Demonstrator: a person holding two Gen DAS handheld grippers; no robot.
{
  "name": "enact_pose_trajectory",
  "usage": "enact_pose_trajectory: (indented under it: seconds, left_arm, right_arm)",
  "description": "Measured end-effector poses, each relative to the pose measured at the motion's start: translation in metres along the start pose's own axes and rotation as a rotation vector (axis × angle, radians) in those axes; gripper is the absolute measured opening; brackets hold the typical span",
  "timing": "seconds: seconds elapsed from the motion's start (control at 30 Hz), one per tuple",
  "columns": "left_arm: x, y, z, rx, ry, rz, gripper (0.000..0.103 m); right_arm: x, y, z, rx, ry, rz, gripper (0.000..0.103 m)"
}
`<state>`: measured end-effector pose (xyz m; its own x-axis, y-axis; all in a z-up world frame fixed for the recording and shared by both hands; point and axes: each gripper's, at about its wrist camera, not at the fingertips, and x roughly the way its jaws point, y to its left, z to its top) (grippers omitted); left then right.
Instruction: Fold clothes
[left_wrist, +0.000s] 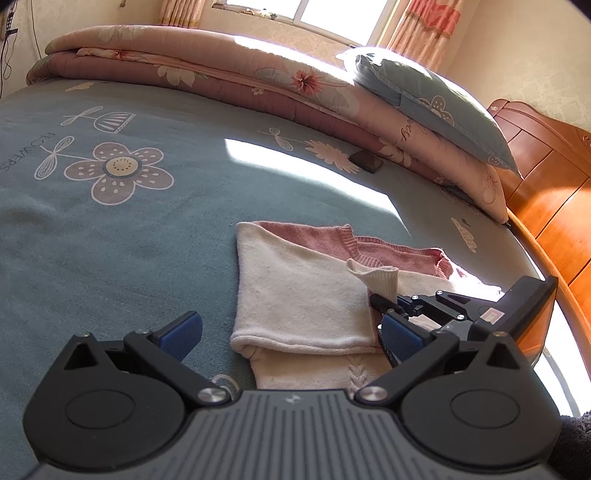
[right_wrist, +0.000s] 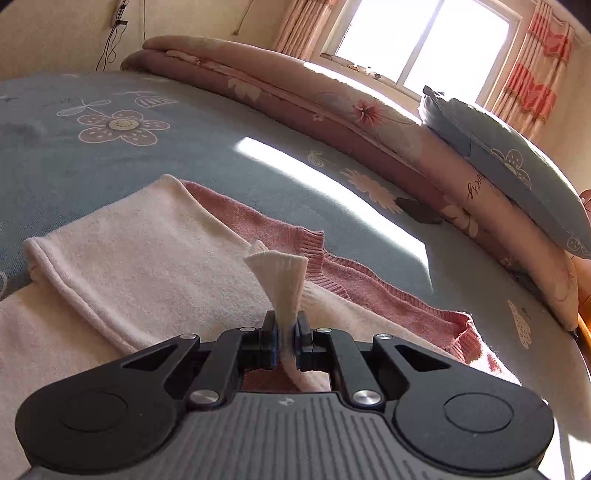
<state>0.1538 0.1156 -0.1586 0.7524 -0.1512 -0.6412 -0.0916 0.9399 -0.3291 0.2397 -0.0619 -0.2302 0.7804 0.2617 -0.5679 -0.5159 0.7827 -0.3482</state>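
Observation:
A cream and pink knit sweater (left_wrist: 295, 291) lies partly folded on the blue bed sheet, its pink collar toward the pillow. My right gripper (right_wrist: 285, 334) is shut on a ribbed cream cuff (right_wrist: 282, 275), which sticks up above the pads. In the left wrist view that same right gripper (left_wrist: 382, 306) comes in from the right, holding the cuff (left_wrist: 380, 277) over the sweater's middle. My left gripper (left_wrist: 291, 338) hovers open over the sweater's near folded edge, blue pads wide apart, nothing between them.
A folded floral quilt (left_wrist: 229, 74) lies along the far side of the bed with a blue pillow (left_wrist: 436, 107) on top. A small dark object (left_wrist: 367, 160) rests on the sheet by the quilt. A wooden headboard (left_wrist: 546, 177) stands at the right.

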Motion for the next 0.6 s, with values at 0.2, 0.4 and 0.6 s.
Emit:
enact_pose_trajectory:
  seconds: [0.2, 0.4, 0.6]
  left_arm:
    - [-0.001, 0.001, 0.0, -0.004, -0.005, -0.009, 0.102]
    - [0.001, 0.002, -0.001, -0.008, 0.003, 0.002, 0.102]
    - [0.0, 0.003, 0.0, -0.015, 0.0, -0.001, 0.102]
  right_arm:
    - [0.001, 0.005, 0.008, 0.001, -0.016, -0.019, 0.01]
    - [0.004, 0.013, 0.009, 0.015, 0.027, 0.028, 0.028]
    - [-0.035, 0.001, 0.016, 0.013, 0.014, 0.121, 0.044]
